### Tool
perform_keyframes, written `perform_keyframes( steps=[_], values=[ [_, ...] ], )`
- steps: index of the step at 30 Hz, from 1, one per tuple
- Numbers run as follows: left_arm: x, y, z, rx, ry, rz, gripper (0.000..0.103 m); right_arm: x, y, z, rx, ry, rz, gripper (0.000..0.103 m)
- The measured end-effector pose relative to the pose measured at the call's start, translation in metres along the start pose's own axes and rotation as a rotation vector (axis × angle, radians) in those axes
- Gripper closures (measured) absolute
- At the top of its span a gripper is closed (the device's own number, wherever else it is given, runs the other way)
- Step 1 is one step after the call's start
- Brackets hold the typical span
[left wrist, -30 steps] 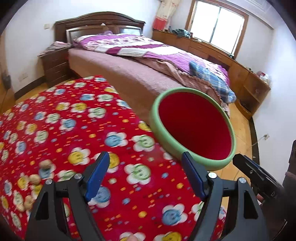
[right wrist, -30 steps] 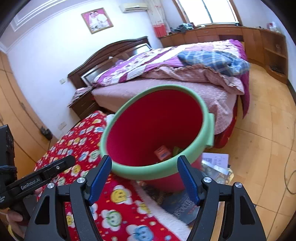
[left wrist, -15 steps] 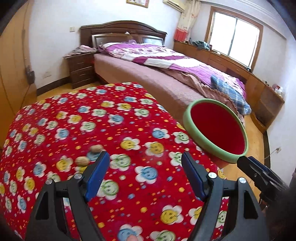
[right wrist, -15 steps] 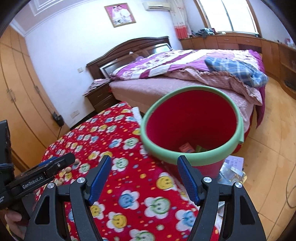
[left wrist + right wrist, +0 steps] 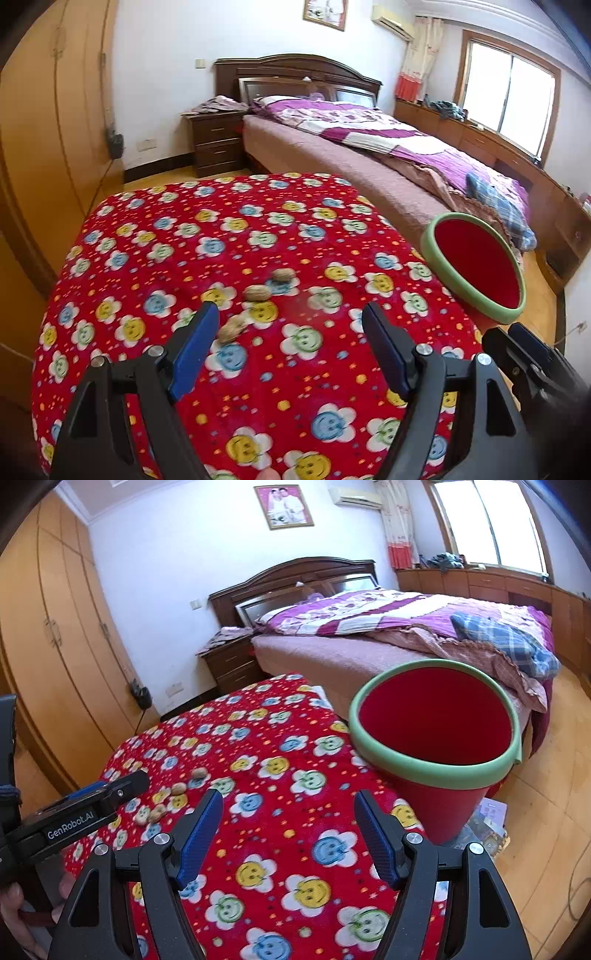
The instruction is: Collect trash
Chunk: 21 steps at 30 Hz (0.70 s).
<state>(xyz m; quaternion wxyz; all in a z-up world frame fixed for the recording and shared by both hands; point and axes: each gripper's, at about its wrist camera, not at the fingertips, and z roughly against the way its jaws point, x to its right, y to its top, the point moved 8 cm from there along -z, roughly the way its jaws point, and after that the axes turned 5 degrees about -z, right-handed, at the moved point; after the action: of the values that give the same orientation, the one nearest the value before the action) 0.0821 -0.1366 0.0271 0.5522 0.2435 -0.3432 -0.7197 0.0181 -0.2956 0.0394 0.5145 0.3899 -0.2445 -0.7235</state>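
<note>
Flowered red cloth (image 5: 258, 229) carries walnuts (image 5: 257, 293) at twelve o'clock of the left gripper (image 5: 290, 350) — both it and the right gripper (image 5: 288, 834) gape wide, empty — red bin (image 5: 436, 738) at two.

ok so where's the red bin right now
The red bin stands off the right edge of the red flowered cloth, between it and the bed; the left wrist view shows it at far right.

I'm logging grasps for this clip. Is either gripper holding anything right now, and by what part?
Nothing is held. The left gripper and right gripper are both open and empty above the red flowered cloth; the nut shells lie untouched.
</note>
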Motion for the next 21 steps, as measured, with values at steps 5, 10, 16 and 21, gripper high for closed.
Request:
perform_keyframes(
  steps=[5, 10, 16, 21],
  values=[
    [-0.012, -0.009, 0.007, 0.002, 0.029, 0.013, 0.024, -0.011, -0.006, 0.002, -0.003, 0.015, 0.016, 0.028],
    [-0.021, -0.014, 0.015, 0.004, 0.039, 0.036, 0.024, -0.016, -0.008, 0.006, -0.002, 0.022, 0.024, 0.028],
    [-0.026, -0.014, 0.024, 0.022, 0.05, 0.054, 0.024, -0.019, -0.008, 0.011, 0.004, 0.029, 0.026, 0.028],
    [-0.028, -0.014, 0.03, 0.032, 0.056, 0.057, 0.024, -0.021, -0.009, 0.012, 0.006, 0.035, 0.029, 0.028]
  ],
)
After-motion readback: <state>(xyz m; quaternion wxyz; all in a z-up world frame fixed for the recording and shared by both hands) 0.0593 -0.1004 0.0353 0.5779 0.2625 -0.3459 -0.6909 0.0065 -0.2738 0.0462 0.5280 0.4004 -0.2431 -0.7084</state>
